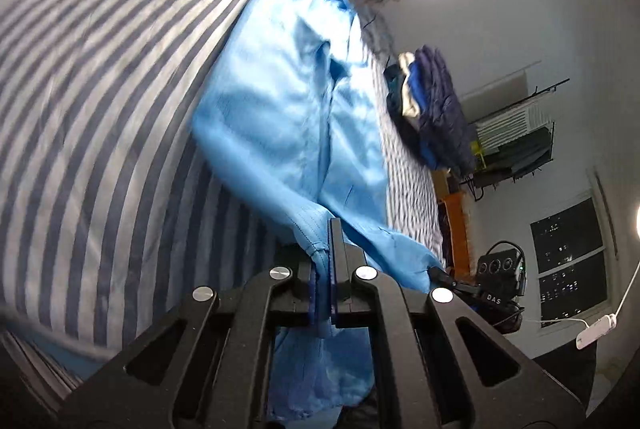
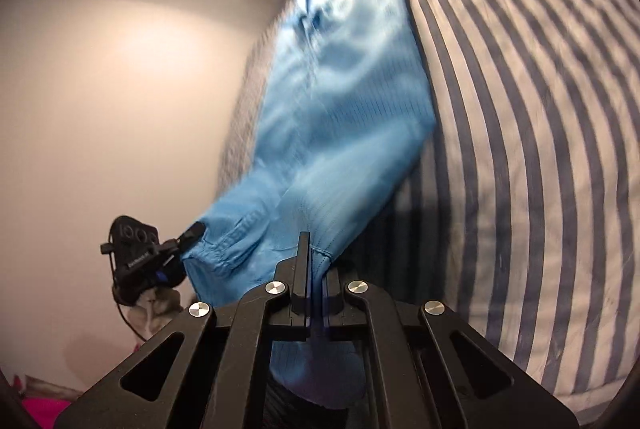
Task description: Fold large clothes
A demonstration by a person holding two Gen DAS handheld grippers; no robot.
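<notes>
I have the left tool (image 1: 326, 249) and the right tool (image 2: 310, 253) each clamped shut on an edge of the blue garment (image 1: 288, 101), so it hangs stretched between them above the striped bed (image 1: 100, 89), ready, I judge, to be laid flat for folding. Only "DAS" on the other tool's camera (image 1: 500, 277) is readable.

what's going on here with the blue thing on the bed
A person is folding a large, shiny light-blue garment on a bed with a blue-and-white striped cover, working a handheld claw in each hand. The left claw and right claw are both clamped shut on an edge of the fabric. The part near the claws is raised off the bed; the rest lies on the striped cover. A pile of dark clothes sits beyond.
</notes>
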